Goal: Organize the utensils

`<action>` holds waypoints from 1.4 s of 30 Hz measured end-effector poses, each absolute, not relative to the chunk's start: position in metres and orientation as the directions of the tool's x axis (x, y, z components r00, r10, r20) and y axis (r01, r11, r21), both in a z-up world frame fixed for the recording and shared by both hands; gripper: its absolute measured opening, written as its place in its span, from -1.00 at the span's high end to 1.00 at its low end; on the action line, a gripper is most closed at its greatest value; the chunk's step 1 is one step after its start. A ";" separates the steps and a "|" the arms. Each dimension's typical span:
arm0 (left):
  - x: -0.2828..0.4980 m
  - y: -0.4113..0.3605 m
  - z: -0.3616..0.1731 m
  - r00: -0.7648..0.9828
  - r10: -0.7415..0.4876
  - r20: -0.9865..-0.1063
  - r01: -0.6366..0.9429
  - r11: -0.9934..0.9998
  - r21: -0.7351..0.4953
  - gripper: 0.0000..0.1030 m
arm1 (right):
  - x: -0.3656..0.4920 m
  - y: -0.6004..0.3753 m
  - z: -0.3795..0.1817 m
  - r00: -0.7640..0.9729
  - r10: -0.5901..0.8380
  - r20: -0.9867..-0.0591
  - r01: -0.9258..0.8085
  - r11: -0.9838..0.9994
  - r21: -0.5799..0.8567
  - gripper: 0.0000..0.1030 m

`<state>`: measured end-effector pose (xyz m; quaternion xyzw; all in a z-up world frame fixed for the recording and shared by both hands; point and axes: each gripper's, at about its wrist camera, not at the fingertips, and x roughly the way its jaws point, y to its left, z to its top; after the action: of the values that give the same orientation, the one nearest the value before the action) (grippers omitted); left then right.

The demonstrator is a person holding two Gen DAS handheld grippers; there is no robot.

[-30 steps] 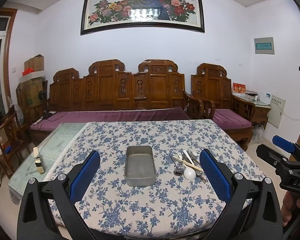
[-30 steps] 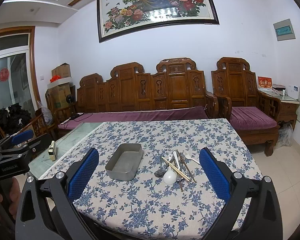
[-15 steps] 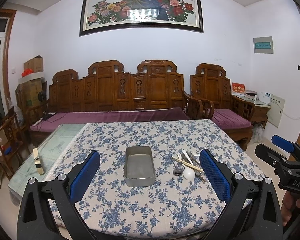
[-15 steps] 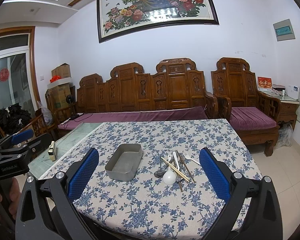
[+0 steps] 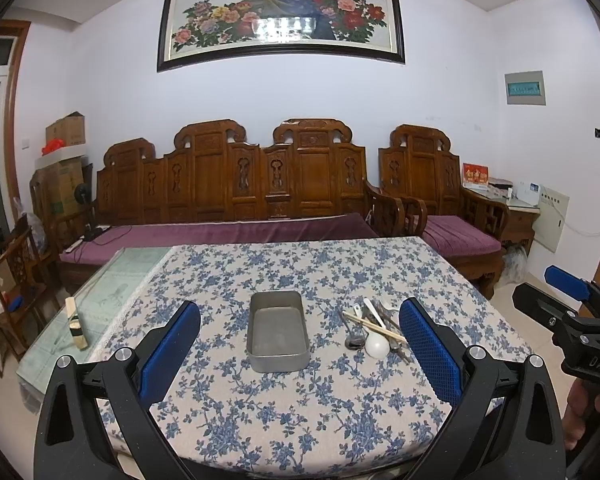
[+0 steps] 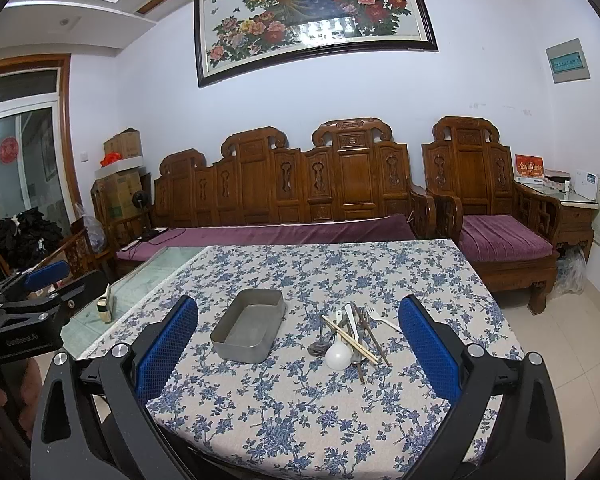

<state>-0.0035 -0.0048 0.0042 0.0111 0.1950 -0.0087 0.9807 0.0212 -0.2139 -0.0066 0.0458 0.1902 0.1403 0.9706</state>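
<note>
Utensils point(image 5: 374, 330) lie in a loose heap on the bench point(image 5: 300, 420), seen from the left wrist just inside the right-hand finger of the left gripper point(image 5: 300, 344), whose blue-padded fingers point(image 5: 170, 346) are spread wide and hold nothing. The heap shows a white spoon point(image 5: 377, 346), wooden chopsticks point(image 5: 374, 326) lying across it and dark metal pieces beneath. A metal tray point(image 5: 278, 330) sits midway between the fingers, just beside the heap and apart from it. At the far right edge the right gripper point(image 5: 572, 312) hangs off the bench, gripped by a hand point(image 5: 580, 412). From the right wrist, the right gripper's fingers point(image 6: 428, 346) are likewise spread and empty; the utensils point(image 6: 352, 338), with a white fork point(image 6: 382, 318), lie between them nearer the right-hand finger, the tray point(image 6: 248, 330) nearer the left-hand one. Beyond the left-hand finger the left gripper point(image 6: 24, 308) shows at the frame's edge; from here I cannot tell how its fingers stand.
</note>
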 end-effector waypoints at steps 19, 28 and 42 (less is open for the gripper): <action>0.035 -0.009 -0.040 0.871 -0.047 -0.489 0.056 0.998 0.003 -0.88 | 0.044 -0.225 -0.021 0.855 0.340 -0.391 -0.312 0.940 0.135 -0.69; 0.069 -0.007 -0.061 0.846 -0.068 -0.529 0.077 0.997 -0.005 -0.88 | 0.095 -0.220 -0.052 0.799 0.374 -0.471 -0.368 0.923 0.108 -0.43; 0.130 -0.016 -0.108 0.781 -0.103 -0.616 0.127 0.992 -0.006 -0.88 | 0.190 -0.247 -0.125 0.721 0.371 -0.585 -0.351 0.924 0.154 0.02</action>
<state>0.1304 -0.0164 -0.1085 0.0178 0.3256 -0.0609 0.9434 0.1898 -0.2466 -0.1249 0.0161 0.3186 0.1946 0.9276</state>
